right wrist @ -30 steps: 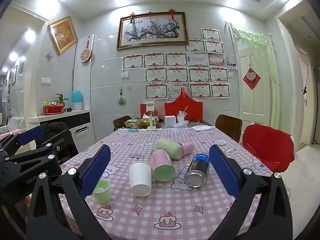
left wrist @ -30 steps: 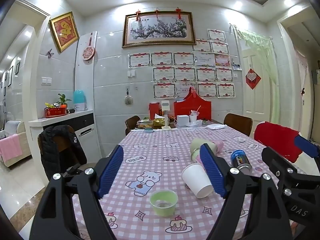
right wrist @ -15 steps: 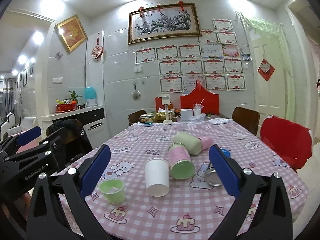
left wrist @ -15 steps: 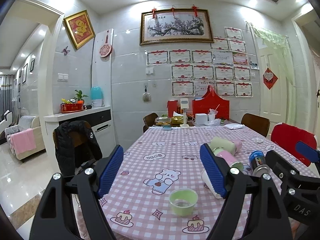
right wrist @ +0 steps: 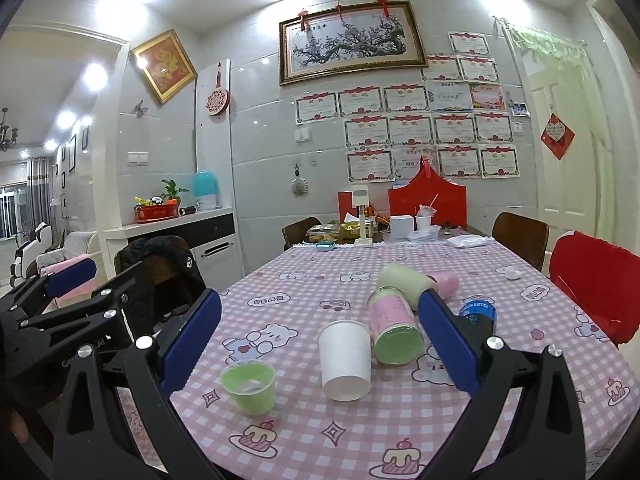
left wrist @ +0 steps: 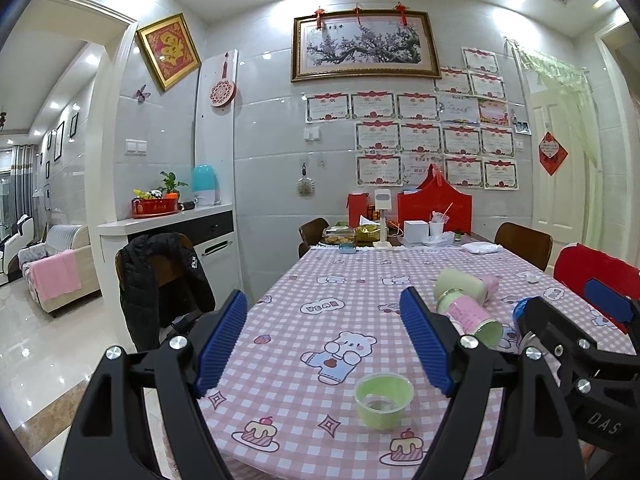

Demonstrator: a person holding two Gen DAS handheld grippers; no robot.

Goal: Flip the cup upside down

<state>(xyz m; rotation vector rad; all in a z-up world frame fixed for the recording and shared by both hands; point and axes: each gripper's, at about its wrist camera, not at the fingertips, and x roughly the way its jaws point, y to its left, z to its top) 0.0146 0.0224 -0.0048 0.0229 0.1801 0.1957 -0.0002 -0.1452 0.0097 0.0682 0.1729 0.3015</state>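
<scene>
The white cup (right wrist: pixel 346 360) stands on the worktop (right wrist: pixel 440 420) with its wide mouth down and its narrower base up, in the right wrist view between the two blue pads of the right gripper (right wrist: pixel 320 346) but beyond them and untouched. In the left wrist view it is hidden behind the gripper frame.

Just to its left sits a small green cup (right wrist: pixel 250 386), upright, mouth open to the ceiling; in the left wrist view this green cup (left wrist: pixel 384 400) lies ahead of the left gripper (left wrist: pixel 326 346), nearer its right finger. Just to the white cup's right a pink jar (right wrist: pixel 394 330) lies on its side, green end toward the camera, close beside the cup without clearly touching. Behind the jar a pale green tumbler (right wrist: pixel 404 282) also lies on its side, and a blue can (right wrist: pixel 478 314) shows partly past the right finger.

Both grippers have their jaws wide apart and hold nothing. The left gripper body (right wrist: pixel 60 320) shows at the left edge of the right wrist view, off the worktop's near corner.

The worktop wears a pink checked cloth (left wrist: pixel 340 320) with bears and cakes.
</scene>
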